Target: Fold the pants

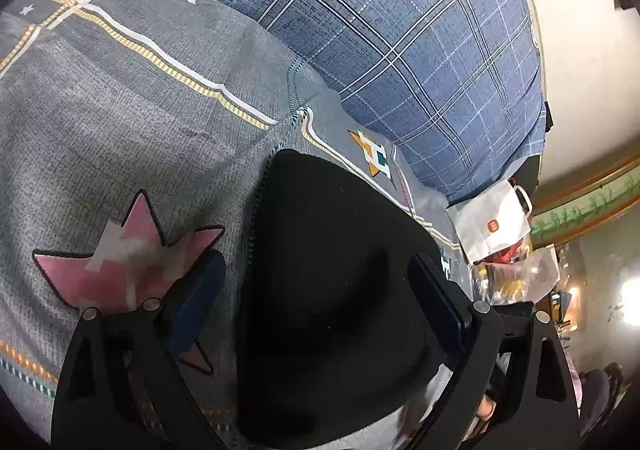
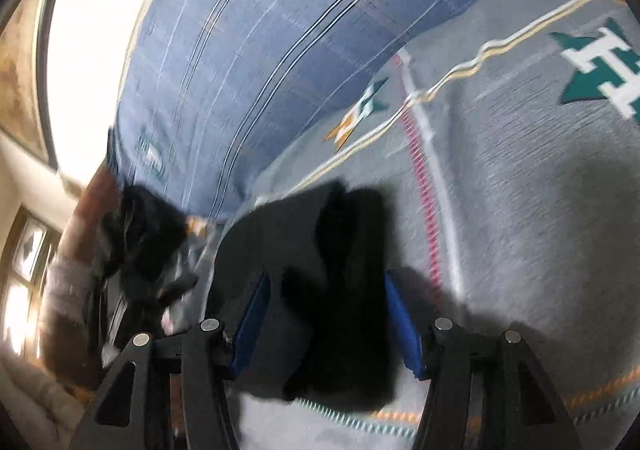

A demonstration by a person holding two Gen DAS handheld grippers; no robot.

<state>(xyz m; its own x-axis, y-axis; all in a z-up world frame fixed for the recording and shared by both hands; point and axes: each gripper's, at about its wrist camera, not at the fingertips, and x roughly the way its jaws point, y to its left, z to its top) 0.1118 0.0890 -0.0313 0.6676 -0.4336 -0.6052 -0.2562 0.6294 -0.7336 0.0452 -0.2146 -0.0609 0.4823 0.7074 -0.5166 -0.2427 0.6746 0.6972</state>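
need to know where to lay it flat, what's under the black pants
The black pants lie on a grey patterned bedspread, with a blue plaid pillow behind. Anything beneath the dark fabric itself is covered and cannot be seen.

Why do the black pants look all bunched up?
In the right wrist view, the pants stand in a lumpy, upright bunch between the right gripper jaws instead of lying flat on the bedspread. That view is blurred, so finer detail is unclear. Nothing looks spilled or torn.
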